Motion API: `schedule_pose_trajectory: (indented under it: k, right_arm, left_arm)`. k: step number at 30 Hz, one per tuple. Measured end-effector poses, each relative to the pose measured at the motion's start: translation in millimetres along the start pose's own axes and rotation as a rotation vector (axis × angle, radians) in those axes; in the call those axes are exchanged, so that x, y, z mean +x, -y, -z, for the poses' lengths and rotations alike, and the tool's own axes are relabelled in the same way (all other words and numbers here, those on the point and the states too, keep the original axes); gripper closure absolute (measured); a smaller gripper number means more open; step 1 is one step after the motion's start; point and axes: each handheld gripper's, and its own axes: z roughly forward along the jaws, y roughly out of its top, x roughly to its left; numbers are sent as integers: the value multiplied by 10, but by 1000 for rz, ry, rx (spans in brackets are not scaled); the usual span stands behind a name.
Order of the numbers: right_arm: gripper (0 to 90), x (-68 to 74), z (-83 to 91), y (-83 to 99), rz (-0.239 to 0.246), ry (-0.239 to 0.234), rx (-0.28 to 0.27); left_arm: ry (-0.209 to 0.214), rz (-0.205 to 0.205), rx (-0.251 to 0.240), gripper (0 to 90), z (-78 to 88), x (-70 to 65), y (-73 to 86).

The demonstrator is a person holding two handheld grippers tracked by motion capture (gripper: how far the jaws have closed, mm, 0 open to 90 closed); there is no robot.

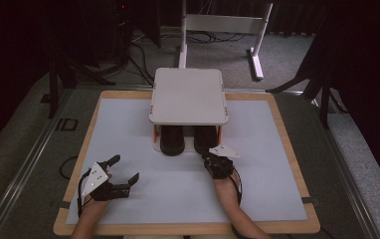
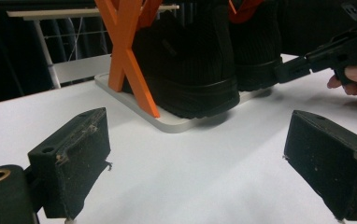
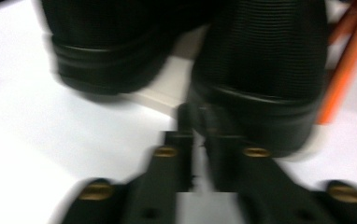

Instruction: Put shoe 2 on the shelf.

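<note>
No writing is legible. Two black shoes (image 1: 188,140) — ribbed knit uppers, glossy soles — sit centre frame under the white rack (image 1: 188,94). Right gripper (image 1: 209,153), jaws narrow, at the right shoe's toe; left gripper (image 1: 127,168) gapes wide, lower left.

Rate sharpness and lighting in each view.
High view: dim, dark surroundings, white table mat evenly lit. Left gripper view: sharp on the black ribbed shoes and orange X-shaped rack support. Right gripper view: motion-blurred, with blocky artefacts.
</note>
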Motion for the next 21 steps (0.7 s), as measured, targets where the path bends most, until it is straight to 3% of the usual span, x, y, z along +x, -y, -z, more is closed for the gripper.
schedule_pose_trajectory:
  k: [4,6,7,8,10,12,15,21]
  right_arm:
    - [437,37,44,33,44,-57,-14]
    - [288,84,85,84,79,23,-80]
    - [220,97,103,94,103,33,-83]
    - [198,105,131,101,112,38,-88]
    - [167,77,184,115,93,-19,-90]
    - [133,41,220,152,104,-45,-93]
    - [136,-17,263,205,133,-23,-80]
    - [136,-160,386,274,127,-31,-93]
  left_arm:
    - [1,1,0,76,1,1,0]
    - [1,0,0,76,1,0,0]
    - [1,-1,-1,76,0,0,0]
    - [1,-1,-1,76,0,-1,0]
    - [1,-1,0,76,1,-2,0]
    - [1,-1,0,76,1,-3,0]
    - [1,-1,0,76,0,-2,0]
    - [1,-1,-1,76,1,-2,0]
